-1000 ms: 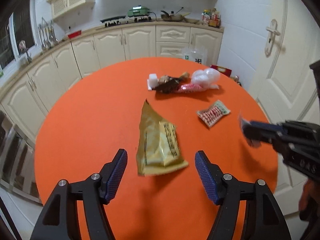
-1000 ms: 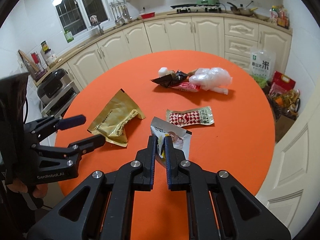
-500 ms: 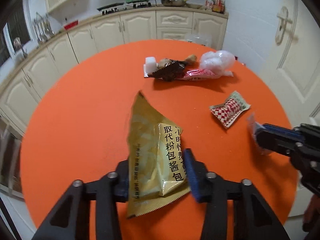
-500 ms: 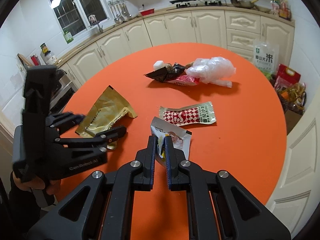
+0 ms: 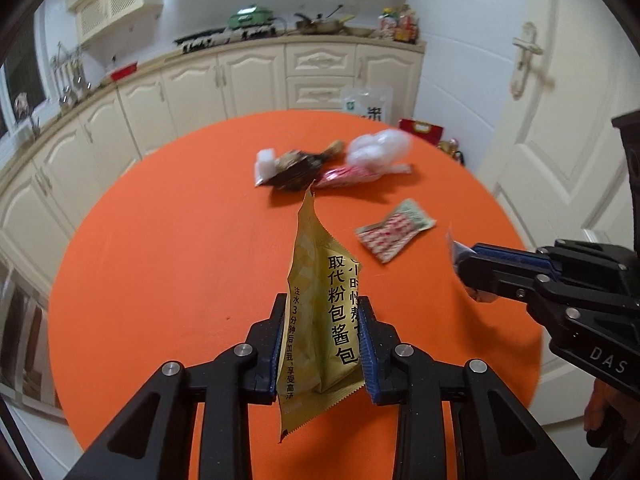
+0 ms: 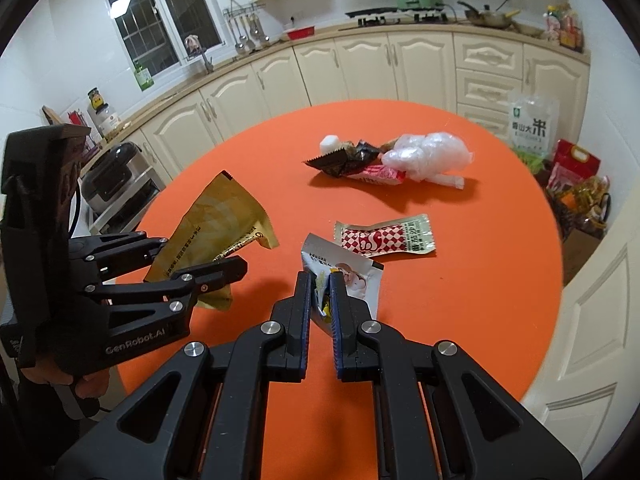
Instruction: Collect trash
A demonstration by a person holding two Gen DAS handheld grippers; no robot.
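Trash differs: our left fingers [image 5: 322, 336] have closed, clamping the gold packet [image 5: 320, 308], lifted off the table [image 5: 160, 264]. Right fingers [image 6: 320, 300] pinch a white wrapper [image 6: 352, 276], partly hidden; background at twelve o'clock blurs.

Even, fairly bright indoor light fell from overhead, casting soft shadows beneath the litter on the orange bench [image 6: 480, 300]. The left wrist view was motion-blurred; the right stayed sharp. Fisheye bending curved cabinets, and corners went black.

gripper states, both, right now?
Left gripper: jaws just closed, shut on the gold sauce packet.
Right gripper: shut on the white snack wrapper.
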